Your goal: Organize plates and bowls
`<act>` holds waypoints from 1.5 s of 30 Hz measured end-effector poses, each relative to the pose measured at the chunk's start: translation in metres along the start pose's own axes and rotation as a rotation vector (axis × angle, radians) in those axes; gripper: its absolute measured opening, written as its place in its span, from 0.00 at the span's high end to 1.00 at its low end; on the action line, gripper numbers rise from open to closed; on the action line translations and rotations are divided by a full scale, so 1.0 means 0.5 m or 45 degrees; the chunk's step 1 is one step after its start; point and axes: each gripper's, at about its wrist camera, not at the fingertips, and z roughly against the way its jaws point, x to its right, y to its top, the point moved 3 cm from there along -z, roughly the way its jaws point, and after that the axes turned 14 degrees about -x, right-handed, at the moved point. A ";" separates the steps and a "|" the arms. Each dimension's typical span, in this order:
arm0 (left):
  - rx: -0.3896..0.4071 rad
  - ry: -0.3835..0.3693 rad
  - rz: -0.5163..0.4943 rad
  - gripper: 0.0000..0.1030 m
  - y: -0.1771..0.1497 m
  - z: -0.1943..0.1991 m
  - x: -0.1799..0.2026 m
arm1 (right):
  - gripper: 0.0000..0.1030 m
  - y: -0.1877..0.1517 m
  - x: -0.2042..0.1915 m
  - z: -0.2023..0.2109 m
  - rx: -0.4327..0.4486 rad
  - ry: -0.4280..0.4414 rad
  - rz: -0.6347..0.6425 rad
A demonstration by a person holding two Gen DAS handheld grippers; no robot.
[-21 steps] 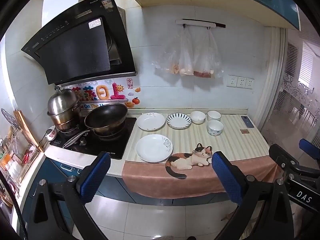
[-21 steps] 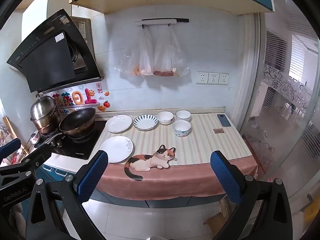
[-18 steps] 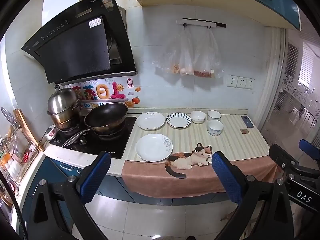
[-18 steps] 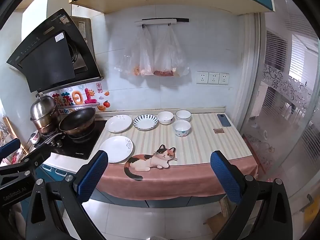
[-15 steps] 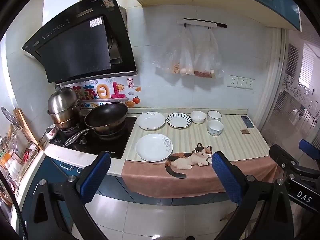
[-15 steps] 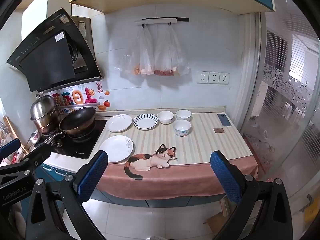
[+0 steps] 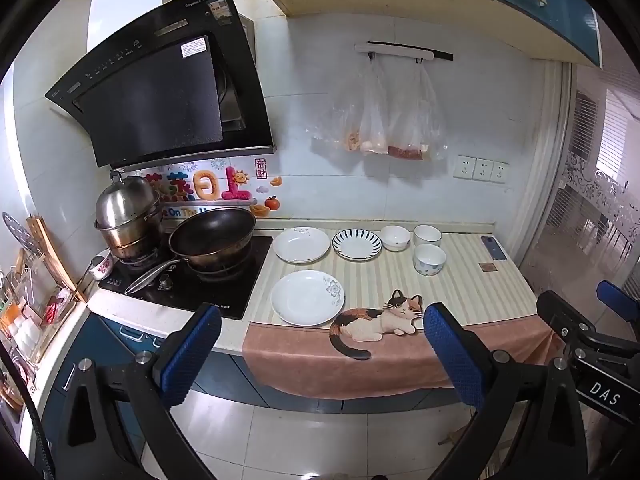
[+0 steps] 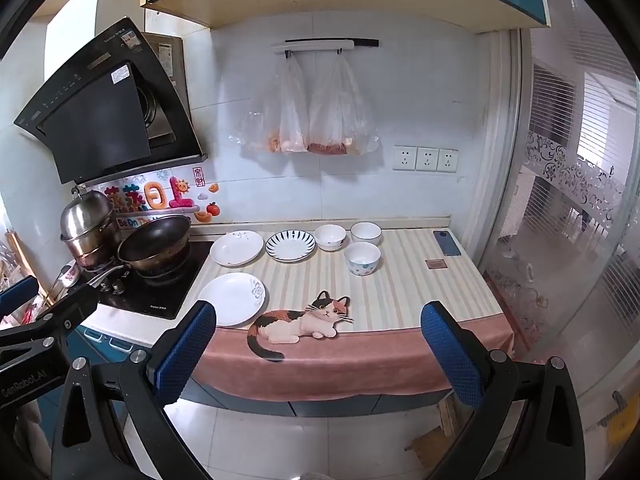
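Note:
On the striped counter cloth (image 7: 372,280) lie three plates: a white flowered plate (image 7: 307,298) (image 8: 233,299) at the front, a plain white plate (image 7: 301,244) (image 8: 237,248) behind it, and a blue-striped plate (image 7: 357,244) (image 8: 290,245) beside that. Three small bowls cluster to the right: two at the back (image 7: 395,237) (image 7: 427,235) and a dotted bowl (image 7: 429,259) (image 8: 362,258) in front. My left gripper (image 7: 320,352) and right gripper (image 8: 318,354) both hang open and empty, well short of the counter over the floor.
A black hob (image 7: 188,280) with a dark wok (image 7: 212,236) and a steel pot (image 7: 128,216) stands left of the plates. A phone (image 8: 447,242) and a small brown square (image 8: 436,264) lie at the counter's right. A cat picture (image 8: 300,324) decorates the cloth's front edge. Bags hang on the wall.

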 end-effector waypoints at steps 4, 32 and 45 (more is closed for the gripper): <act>0.001 0.004 0.001 0.00 -0.001 -0.002 0.001 | 0.00 0.001 -0.003 -0.001 0.001 -0.006 0.005; -0.017 0.002 0.015 0.00 0.013 -0.018 -0.039 | 0.00 0.003 -0.033 -0.013 -0.003 -0.001 0.008; -0.015 0.003 0.012 0.00 0.014 -0.023 -0.049 | 0.00 0.007 -0.045 -0.026 -0.015 0.002 0.008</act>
